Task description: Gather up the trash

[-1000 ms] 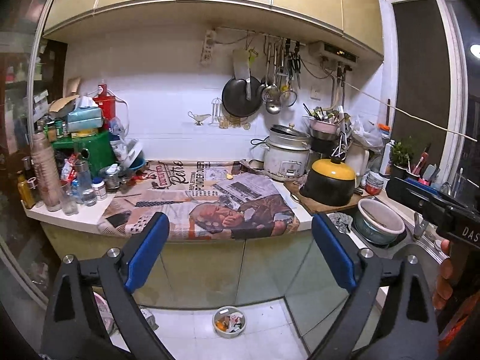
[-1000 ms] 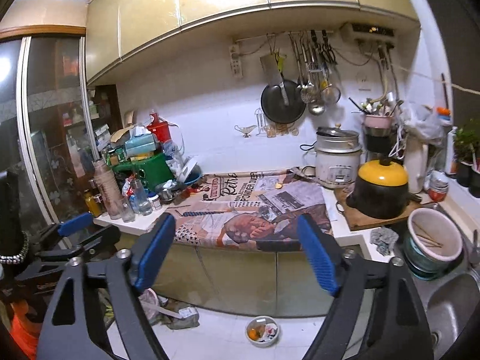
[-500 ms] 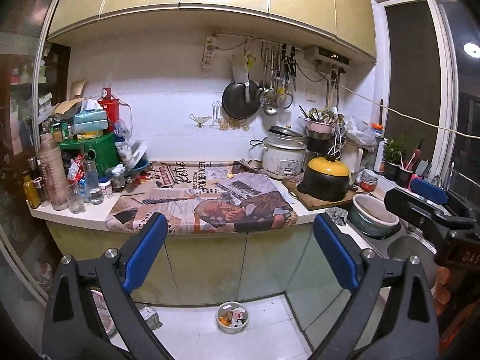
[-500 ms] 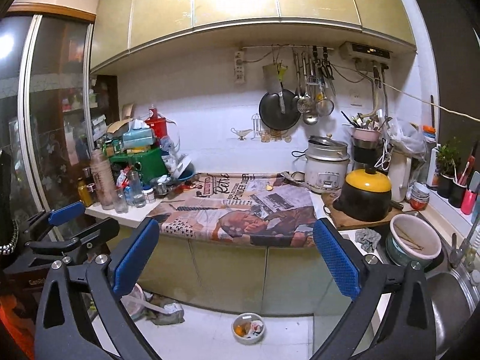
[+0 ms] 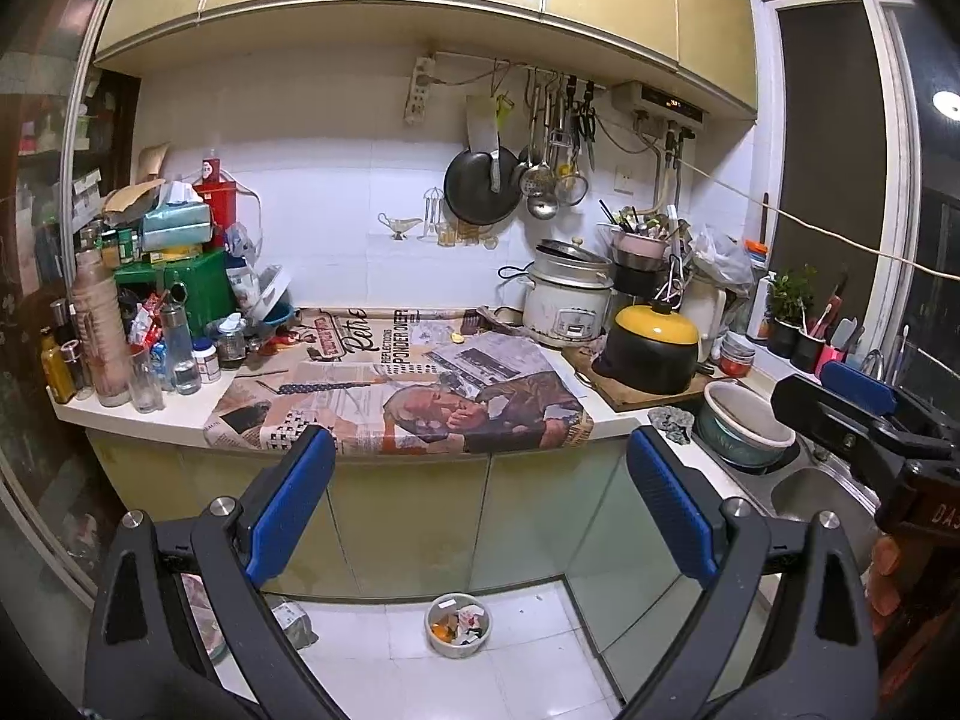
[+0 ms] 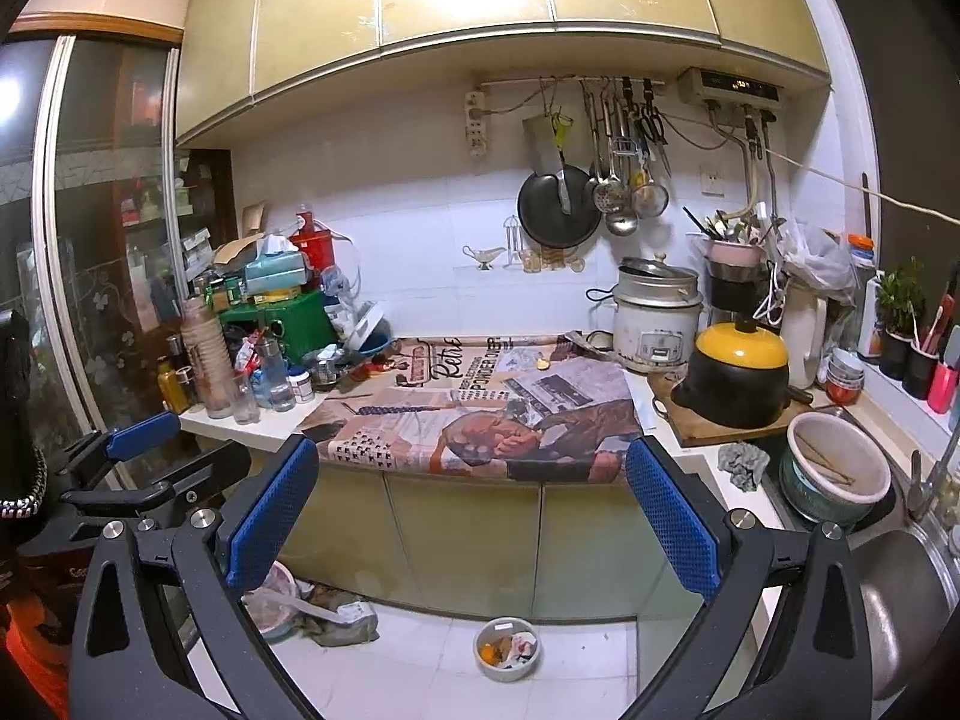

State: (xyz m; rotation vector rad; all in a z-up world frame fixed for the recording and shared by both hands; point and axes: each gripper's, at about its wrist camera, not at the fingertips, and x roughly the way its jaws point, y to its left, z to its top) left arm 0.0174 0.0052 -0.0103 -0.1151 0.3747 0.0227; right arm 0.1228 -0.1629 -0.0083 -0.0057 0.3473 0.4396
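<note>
— While both tools hang back from the surface (image 5: 150, 414), where's the trash?
— Floor, mostly. Small white bowl of scraps (image 5: 458, 624) on the tiles at the cabinet foot, orange peel and paper bits inside. To its left, crumpled litter (image 6: 339, 621) beside a round dish (image 6: 273, 600), half hidden behind the tool's finger.
— State of the tools?
— Left tool (image 5: 480, 516): blue pads wide apart, nothing between. Right tool (image 6: 474, 516): its jaws have just been opening, now spread wide, also empty. Each shows at the edge of the other's view, apart from it.
— Anything on the surface itself?
— Newspaper sheets (image 6: 480, 414) spread over the middle, hanging over the front edge. Jars and bottles crowd the left end; rice cooker (image 5: 567, 297) and yellow-lidded pot (image 5: 651, 348) on the right. Can't tell if the tiny yellowish bit on the paper is trash.
— How would you do it well?
— My guess: drop low, tip one tool steeply downward, take the bowl by its rim with pads either side of the wall. Keep it level or the scraps spill. Take the loose litter with the other tool, pinching a fold rather than scraping tile.
</note>
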